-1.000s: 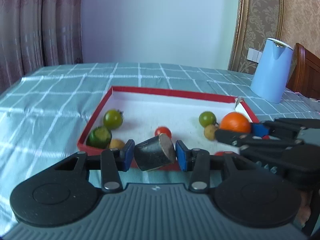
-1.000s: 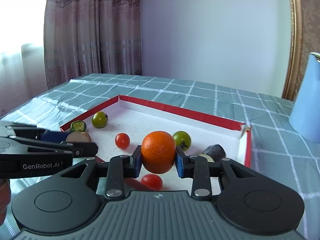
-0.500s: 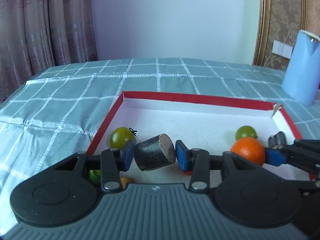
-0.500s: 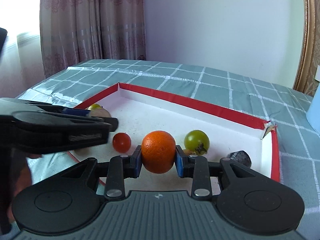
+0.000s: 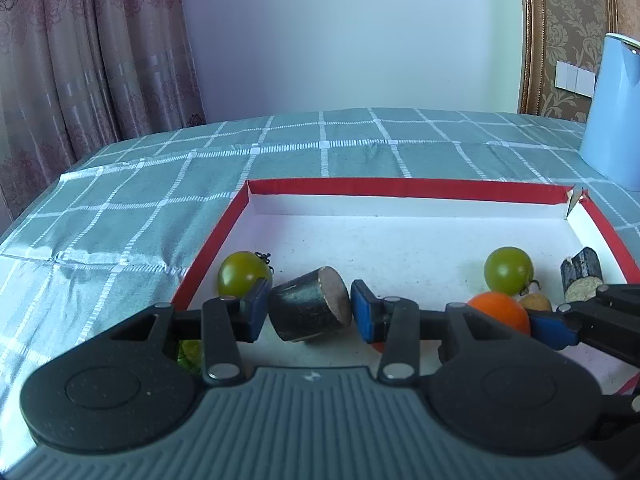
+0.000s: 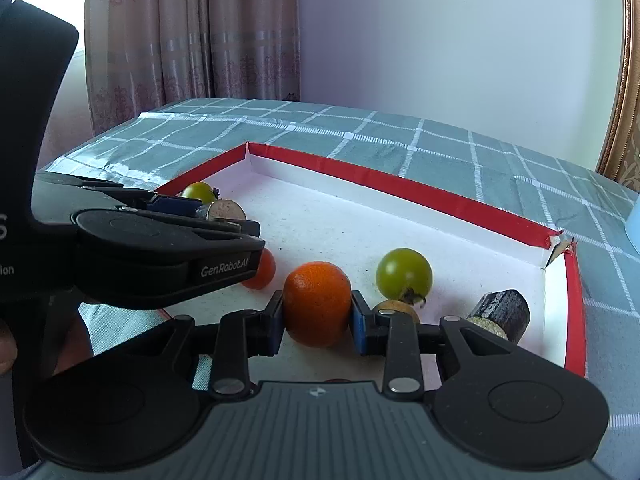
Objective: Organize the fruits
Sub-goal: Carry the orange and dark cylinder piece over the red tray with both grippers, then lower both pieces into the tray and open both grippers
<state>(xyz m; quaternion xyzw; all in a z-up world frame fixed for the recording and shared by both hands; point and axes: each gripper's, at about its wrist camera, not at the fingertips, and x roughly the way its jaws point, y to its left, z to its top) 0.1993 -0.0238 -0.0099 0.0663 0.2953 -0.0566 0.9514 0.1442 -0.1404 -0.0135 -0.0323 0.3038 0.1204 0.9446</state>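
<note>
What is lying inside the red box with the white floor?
Inside the red-rimmed cardboard box lie two green tomatoes, one red tomato, a small tan fruit and a dark cut chunk. The grippers hide the near edge.

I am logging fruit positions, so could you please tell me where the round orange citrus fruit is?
The round orange citrus fruit sits gripped in the right tool, low in the red-rimmed white tray, left of a green tomato.
</note>
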